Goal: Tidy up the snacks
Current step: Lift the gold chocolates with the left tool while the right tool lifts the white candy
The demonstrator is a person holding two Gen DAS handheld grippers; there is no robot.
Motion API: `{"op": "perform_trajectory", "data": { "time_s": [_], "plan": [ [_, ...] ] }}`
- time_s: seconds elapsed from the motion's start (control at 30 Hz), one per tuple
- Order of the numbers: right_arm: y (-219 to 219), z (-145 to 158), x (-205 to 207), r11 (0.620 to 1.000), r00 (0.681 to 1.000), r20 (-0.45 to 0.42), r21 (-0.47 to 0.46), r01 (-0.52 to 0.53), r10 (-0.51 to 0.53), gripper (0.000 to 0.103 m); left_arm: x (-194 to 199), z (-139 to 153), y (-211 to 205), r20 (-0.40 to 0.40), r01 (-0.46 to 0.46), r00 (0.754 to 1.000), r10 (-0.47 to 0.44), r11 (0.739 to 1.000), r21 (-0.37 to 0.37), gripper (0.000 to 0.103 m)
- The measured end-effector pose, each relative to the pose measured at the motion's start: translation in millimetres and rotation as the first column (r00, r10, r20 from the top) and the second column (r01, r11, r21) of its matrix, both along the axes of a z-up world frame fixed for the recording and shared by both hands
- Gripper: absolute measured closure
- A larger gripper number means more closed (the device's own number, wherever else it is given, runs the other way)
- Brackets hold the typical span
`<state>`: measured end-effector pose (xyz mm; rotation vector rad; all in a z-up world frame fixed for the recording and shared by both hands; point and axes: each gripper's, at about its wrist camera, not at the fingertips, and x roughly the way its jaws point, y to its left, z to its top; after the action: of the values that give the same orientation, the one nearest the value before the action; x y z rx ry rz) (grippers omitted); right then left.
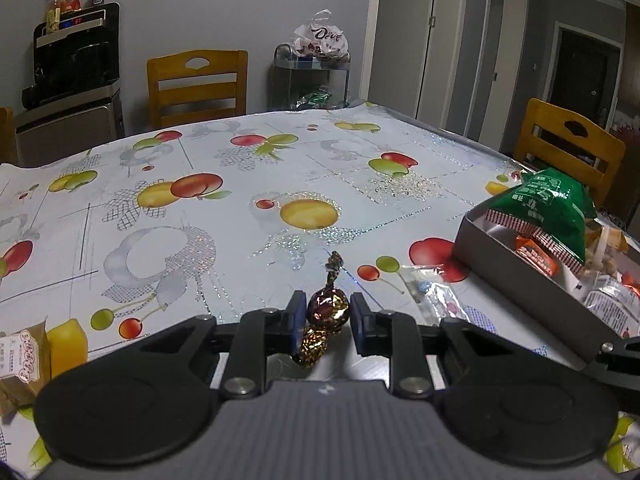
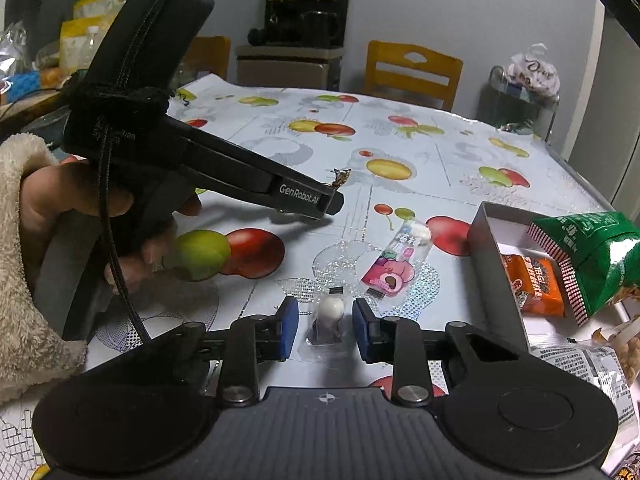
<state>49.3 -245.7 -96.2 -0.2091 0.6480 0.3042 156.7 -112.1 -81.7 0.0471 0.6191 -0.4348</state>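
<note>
My left gripper (image 1: 326,314) is shut on a candy in a brown-gold foil twist wrapper (image 1: 325,312), held above the fruit-print tablecloth (image 1: 240,208). In the right wrist view the left gripper (image 2: 334,196) hangs above the table, the candy's twisted end (image 2: 340,178) poking out. My right gripper (image 2: 325,316) is open around a small white ball candy in clear wrap (image 2: 331,309) lying on the table. A pink sweet packet (image 2: 394,268) lies just beyond. The grey snack box (image 1: 532,276) at right holds a green bag (image 1: 548,204) and an orange packet (image 2: 534,286).
A tan snack packet (image 1: 24,360) lies at the left near edge. Clear-wrapped sweets (image 1: 436,296) lie beside the box. Wooden chairs (image 1: 198,86) stand at the far side and right. A metal cart with a plastic bag (image 1: 312,68) and a black dispenser (image 1: 76,56) stand beyond.
</note>
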Motion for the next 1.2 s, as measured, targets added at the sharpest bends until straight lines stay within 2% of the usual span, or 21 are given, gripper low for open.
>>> {"op": "perform_trajectory", "data": {
  "time_s": [0.1, 0.23, 0.5, 0.8, 1.03, 1.2],
  "plan": [
    [0.4, -0.8, -1.1, 1.000, 1.000, 0.005, 0.003, -0.003, 0.003, 0.084, -0.2, 0.0, 0.0, -0.001, -0.001, 1.000, 0.001, 1.000, -0.001, 0.082],
    [-0.8, 0.1, -3.7, 1.000, 1.000, 0.012, 0.012, 0.000, 0.000, 0.087, -0.5, 0.1, 0.2, 0.001, -0.003, 1.000, 0.003, 1.000, 0.001, 0.082],
    [-13.6, 14.3, -18.8, 0.998, 0.999, 0.052, 0.062, 0.005, -0.008, 0.087, -1.3, 0.3, 0.6, 0.007, -0.002, 1.000, 0.002, 1.000, 0.002, 0.082],
    [-34.4, 33.2, -45.1, 0.997, 0.995, 0.098, 0.074, -0.022, 0.015, 0.087, -13.3, 5.8, -1.0, 0.034, 0.002, 0.999, -0.003, 1.000, 0.021, 0.082],
    [-56.6, 42.4, -54.0, 0.993, 0.991, 0.129, 0.112, -0.036, 0.021, 0.087, -37.0, 19.4, 1.9, 0.053, -0.038, 0.998, 0.038, 0.999, 0.007, 0.082],
    [-68.2, 42.7, -48.9, 0.988, 0.991, 0.127, 0.148, -0.051, 0.032, 0.087, -54.3, 26.0, 6.5, 0.036, -0.057, 0.998, 0.058, 0.998, -0.038, 0.082]
  ]
}}
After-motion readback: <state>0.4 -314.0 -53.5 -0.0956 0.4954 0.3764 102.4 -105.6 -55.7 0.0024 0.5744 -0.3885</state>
